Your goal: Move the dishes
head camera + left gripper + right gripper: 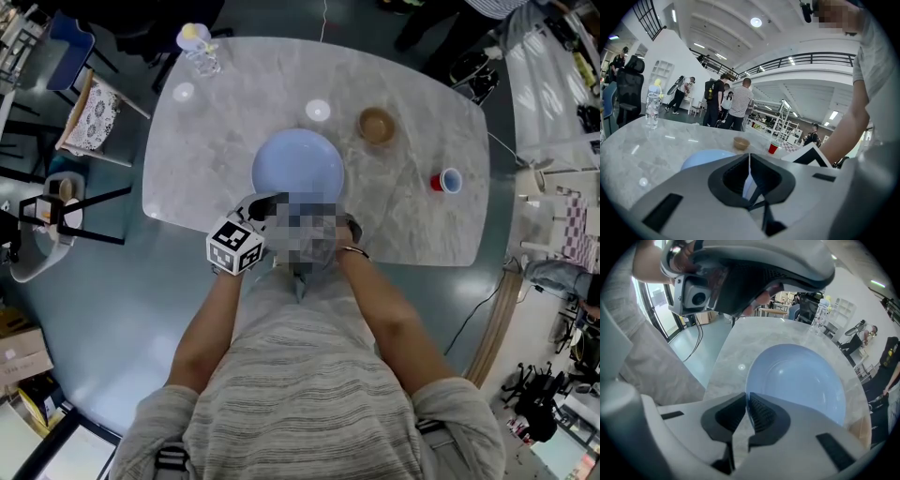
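Dishes, approach step: blue plate (298, 164) sitting mid-tabletop (422, 225), toward the near edge, not yet gripped.
Left gripper (749, 157) and right gripper (746, 397) hovering at its near rim, fingers pressed together on nothing; next move is likely calling for spreading them.

Grey marble table (412, 220) carries a blue plate (298, 167) at centre, brown bowl (377, 125) and red cup (446, 181) right, bottle (200, 52) upper left.

The table (412, 216) is pale grey marble with darker veins. The plate (298, 167) is light blue, the bowl (377, 125) tan, the cup (445, 181) red with a white inside. The shirt (309, 394) is grey with thin darker stripes.
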A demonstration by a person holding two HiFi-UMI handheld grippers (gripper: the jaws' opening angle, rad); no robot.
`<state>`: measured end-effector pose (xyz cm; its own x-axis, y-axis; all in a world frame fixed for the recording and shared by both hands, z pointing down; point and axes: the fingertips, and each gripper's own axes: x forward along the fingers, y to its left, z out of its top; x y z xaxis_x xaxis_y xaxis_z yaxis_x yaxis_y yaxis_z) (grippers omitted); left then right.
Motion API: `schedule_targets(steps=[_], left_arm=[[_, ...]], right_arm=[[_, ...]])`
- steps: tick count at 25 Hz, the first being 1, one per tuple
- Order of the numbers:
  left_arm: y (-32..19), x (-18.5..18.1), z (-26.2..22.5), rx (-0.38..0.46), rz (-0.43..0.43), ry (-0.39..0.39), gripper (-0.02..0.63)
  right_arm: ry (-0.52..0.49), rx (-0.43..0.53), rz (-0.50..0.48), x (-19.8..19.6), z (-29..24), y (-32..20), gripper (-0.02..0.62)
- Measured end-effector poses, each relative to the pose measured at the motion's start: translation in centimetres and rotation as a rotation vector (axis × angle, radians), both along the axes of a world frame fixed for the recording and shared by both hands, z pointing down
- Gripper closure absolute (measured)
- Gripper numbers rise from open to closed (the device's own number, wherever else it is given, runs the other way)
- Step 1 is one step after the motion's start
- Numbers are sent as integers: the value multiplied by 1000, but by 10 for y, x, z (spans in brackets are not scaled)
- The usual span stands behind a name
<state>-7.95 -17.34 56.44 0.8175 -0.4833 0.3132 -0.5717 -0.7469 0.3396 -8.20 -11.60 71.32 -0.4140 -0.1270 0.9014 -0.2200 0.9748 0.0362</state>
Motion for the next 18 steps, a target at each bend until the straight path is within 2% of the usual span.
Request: schedule_targets(steps=[11, 18], left_arm=[[-29, 20, 2, -3, 46, -8, 584], [-62, 27, 6, -16, 18, 3, 583]], right_arm=[[2, 29, -24, 17, -5, -53, 561], [8, 69, -37, 27, -8, -97, 565]])
